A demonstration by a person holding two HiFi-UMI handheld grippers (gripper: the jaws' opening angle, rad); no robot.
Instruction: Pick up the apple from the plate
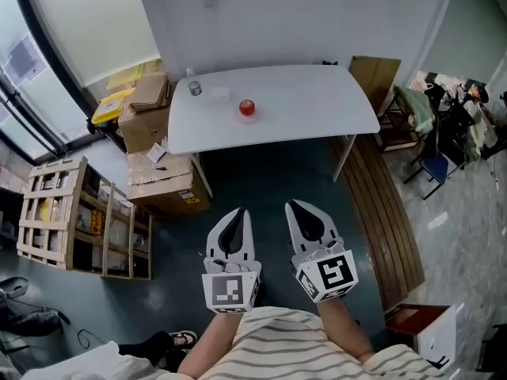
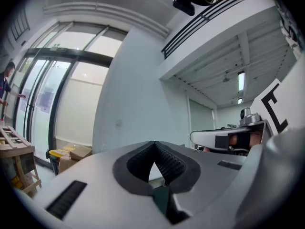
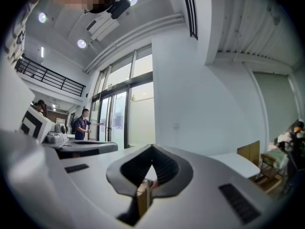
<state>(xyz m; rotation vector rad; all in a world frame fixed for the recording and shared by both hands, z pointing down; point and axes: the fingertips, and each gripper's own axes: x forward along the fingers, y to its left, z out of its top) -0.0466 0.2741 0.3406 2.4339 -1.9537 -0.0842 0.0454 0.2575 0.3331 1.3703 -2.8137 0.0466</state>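
Note:
A red apple (image 1: pixel 247 108) sits near the middle of the white table (image 1: pixel 317 105) across the room, on a pale plate that barely shows against the tabletop. Both grippers are held well short of the table, above the dark floor, pointing toward it. My left gripper (image 1: pixel 239 210) is shut with nothing in it, its dark pads meeting at the tip (image 2: pixel 153 143). My right gripper (image 1: pixel 293 204) is beside it, also shut and holding nothing (image 3: pixel 152 147). The table's edge shows through the gaps behind both pairs of pads.
A small can (image 1: pixel 195 88) stands at the table's back left. Stacked cardboard boxes (image 1: pixel 150 129) and a wooden crate (image 1: pixel 75 216) stand left of the table. Wooden boards (image 1: pixel 384 212) lie on the floor at right, with a chair and clutter (image 1: pixel 444 125) beyond.

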